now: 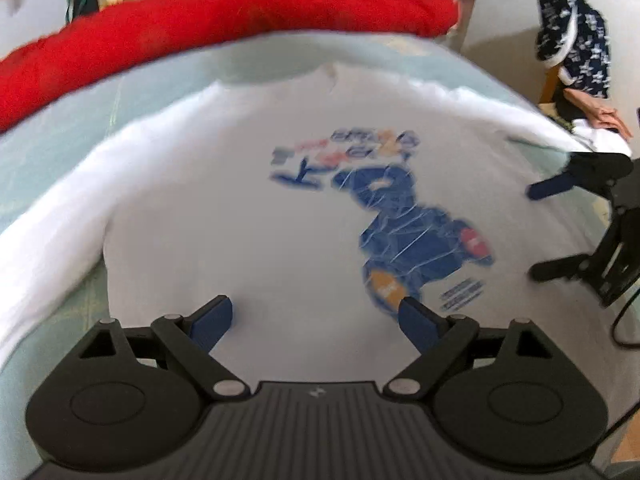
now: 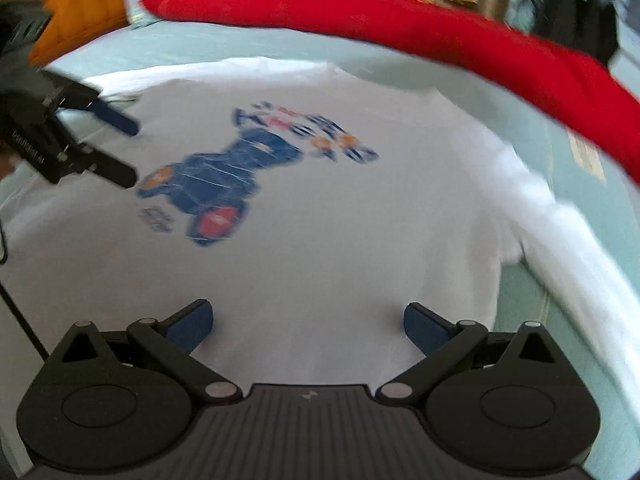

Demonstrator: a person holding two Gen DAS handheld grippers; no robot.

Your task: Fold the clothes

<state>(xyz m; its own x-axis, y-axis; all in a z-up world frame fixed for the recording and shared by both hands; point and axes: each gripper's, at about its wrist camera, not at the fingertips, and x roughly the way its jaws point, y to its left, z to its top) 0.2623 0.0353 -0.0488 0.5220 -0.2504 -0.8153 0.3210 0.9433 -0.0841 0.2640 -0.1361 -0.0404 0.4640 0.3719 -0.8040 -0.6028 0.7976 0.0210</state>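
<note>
White cloth, a T-shirt point(image 1: 248, 208), lies flat on the pale green bed point(image 1: 60, 148), a blue picture on top, red cloth point(image 1: 224, 20) behind; left tongs point(image 1: 316, 316) and right tongs point(image 2: 308, 320) hang wide open, holding nothing; best pinch both bottom corners together, then lift evenly.

White printed T-shirt point(image 1: 224, 216) on a pale mint-green bed sheet point(image 1: 52, 140), with a bright red fabric bundle point(image 1: 224, 20) along the far edge.

The shirt is plain white apart from a chest print point(image 1: 404, 224) in dark blue, with an orange patch, a red patch and small blurred blue-and-red lettering above it. The left gripper point(image 1: 316, 316) and right gripper point(image 2: 308, 318) have black bodies and dark blue pads. At far right, a navy garment with a white floral pattern point(image 1: 576, 40) hangs over a wooden chair.
</note>
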